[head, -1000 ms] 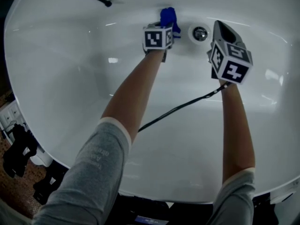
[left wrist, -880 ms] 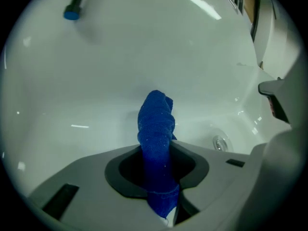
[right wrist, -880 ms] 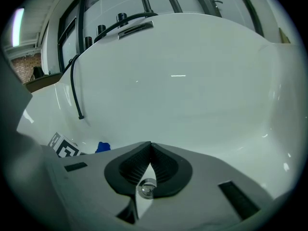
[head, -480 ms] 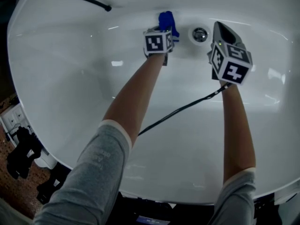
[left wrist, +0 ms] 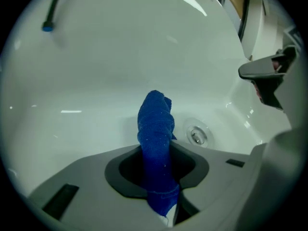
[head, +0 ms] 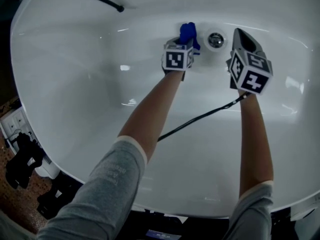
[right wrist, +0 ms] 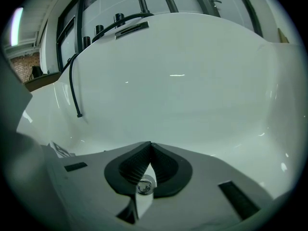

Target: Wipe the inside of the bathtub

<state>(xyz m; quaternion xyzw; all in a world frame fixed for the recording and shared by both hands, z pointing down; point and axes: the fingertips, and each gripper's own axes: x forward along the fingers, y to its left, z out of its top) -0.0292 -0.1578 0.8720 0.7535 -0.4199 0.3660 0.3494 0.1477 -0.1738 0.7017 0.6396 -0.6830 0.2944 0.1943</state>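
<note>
A white bathtub fills the head view, and its chrome drain lies at the far bottom. My left gripper is shut on a blue cloth, which presses on the tub floor just left of the drain. In the left gripper view the blue cloth sticks up between the jaws, with the drain to its right. My right gripper hovers right of the drain, shut and empty. In the right gripper view its jaws meet at the tips, and the drain shows through the gap below them.
A black cable runs across the tub floor between my forearms. A black hose end rests on the far left wall of the tub. Dark gear lies on the floor outside the tub's left rim.
My left gripper has slid the blue cloth to the right, closer to the drain. The right gripper has barely moved.
</note>
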